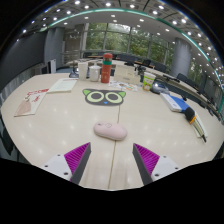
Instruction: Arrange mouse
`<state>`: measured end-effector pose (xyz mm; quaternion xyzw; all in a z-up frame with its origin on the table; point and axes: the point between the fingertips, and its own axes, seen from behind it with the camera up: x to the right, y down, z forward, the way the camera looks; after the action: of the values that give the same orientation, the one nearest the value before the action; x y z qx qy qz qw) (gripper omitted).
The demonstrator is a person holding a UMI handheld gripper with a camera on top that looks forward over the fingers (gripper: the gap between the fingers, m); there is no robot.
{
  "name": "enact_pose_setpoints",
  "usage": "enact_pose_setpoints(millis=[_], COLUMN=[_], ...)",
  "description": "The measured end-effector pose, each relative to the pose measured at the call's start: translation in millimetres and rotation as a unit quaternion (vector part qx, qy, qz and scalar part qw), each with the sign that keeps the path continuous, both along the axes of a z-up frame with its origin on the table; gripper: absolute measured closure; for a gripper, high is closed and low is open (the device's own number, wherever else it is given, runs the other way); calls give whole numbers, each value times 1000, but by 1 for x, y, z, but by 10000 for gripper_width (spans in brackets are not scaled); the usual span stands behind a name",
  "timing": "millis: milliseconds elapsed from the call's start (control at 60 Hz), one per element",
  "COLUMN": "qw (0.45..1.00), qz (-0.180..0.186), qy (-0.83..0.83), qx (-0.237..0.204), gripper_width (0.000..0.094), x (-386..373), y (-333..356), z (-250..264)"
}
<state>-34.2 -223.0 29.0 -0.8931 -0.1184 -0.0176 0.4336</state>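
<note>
A pale pink computer mouse (110, 130) lies on the light wooden table (60, 120), just ahead of my fingers and slightly left of the gap's middle. A mouse pad with an owl-eye pattern (104, 97) lies flat further back, beyond the mouse. My gripper (111, 160) is open and empty, its magenta pads (75, 156) spread wide on either side, hovering above the table short of the mouse.
Beyond the owl pad stand bottles and cans (104, 69). Papers (32, 100) lie at the left. A blue item (175, 102) and a black object (190, 114) lie at the right. A table seam (111, 165) runs between the fingers.
</note>
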Motion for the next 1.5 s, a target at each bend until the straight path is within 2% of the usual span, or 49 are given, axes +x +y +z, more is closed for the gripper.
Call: enact_pose_setpoints(millis=[317,667,817,917,1033,1133,1300,1433,1500], qw=[1000,1000,1000,999,998,998,997,996,995], qz=[-3,4,0,-6,-14,-26,-52,-70,-85], qy=[0,-1,10,25,49,39,29,27,39], qx=[-24,-21,-20,-21,-27,-29,-45,-45,-24], gripper_width=[82,87,129,217,446,478,582,587,587], x=[12,15,13,11,4,4,2,-8,-15], y=[63,118,139,147,153,154,155,160,171], z=[-34,-36,-38,-40,-42,-42,-41,-24,3])
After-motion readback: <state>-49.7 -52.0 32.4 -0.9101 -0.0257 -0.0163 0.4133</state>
